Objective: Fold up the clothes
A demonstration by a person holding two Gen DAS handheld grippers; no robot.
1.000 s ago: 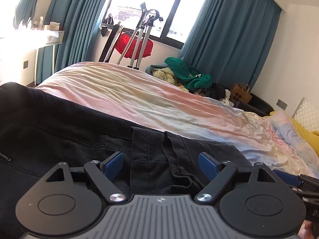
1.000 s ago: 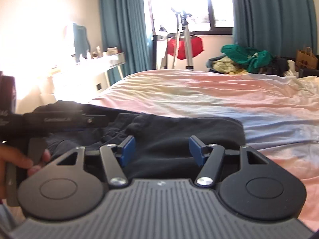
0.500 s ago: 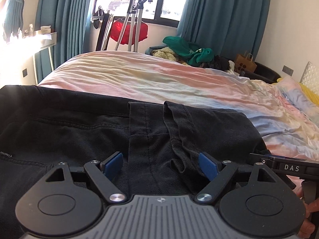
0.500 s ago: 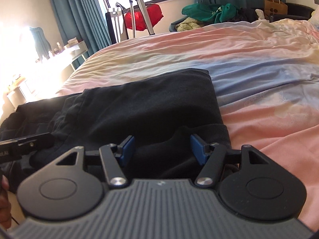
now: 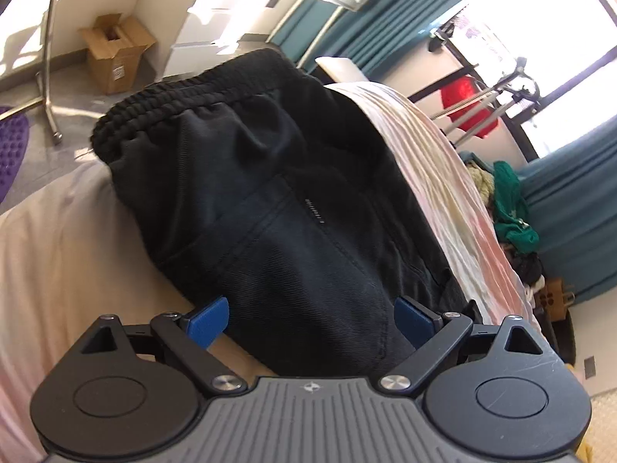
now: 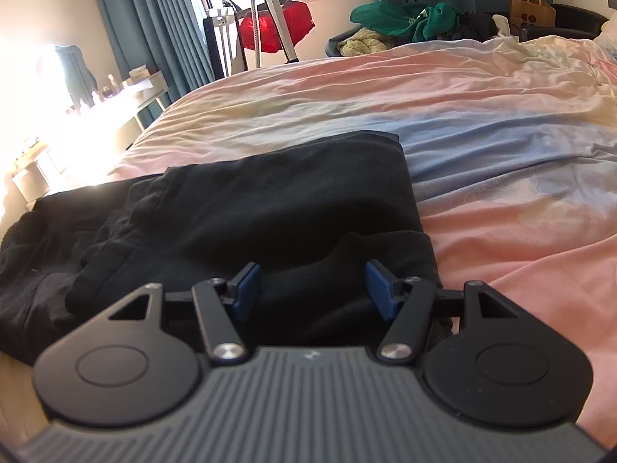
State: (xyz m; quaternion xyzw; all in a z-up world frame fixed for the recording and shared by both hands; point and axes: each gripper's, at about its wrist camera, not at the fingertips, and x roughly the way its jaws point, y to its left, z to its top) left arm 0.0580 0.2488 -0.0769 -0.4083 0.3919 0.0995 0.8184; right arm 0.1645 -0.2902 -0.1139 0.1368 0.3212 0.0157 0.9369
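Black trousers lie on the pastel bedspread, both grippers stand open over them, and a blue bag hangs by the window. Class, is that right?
Not quite: the bag by the window is red, not blue, as the right wrist view shows. The black trousers do lie on the pastel bedspread, and the left gripper and right gripper both stand open over them.

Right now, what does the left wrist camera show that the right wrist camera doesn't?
Only the left wrist view shows the pants' ribbed waistband at the bed's corner, the cardboard box and the floor. Only the right wrist view shows the folded leg end and the paper bag. Both show the black pants, bedspread and open grippers.
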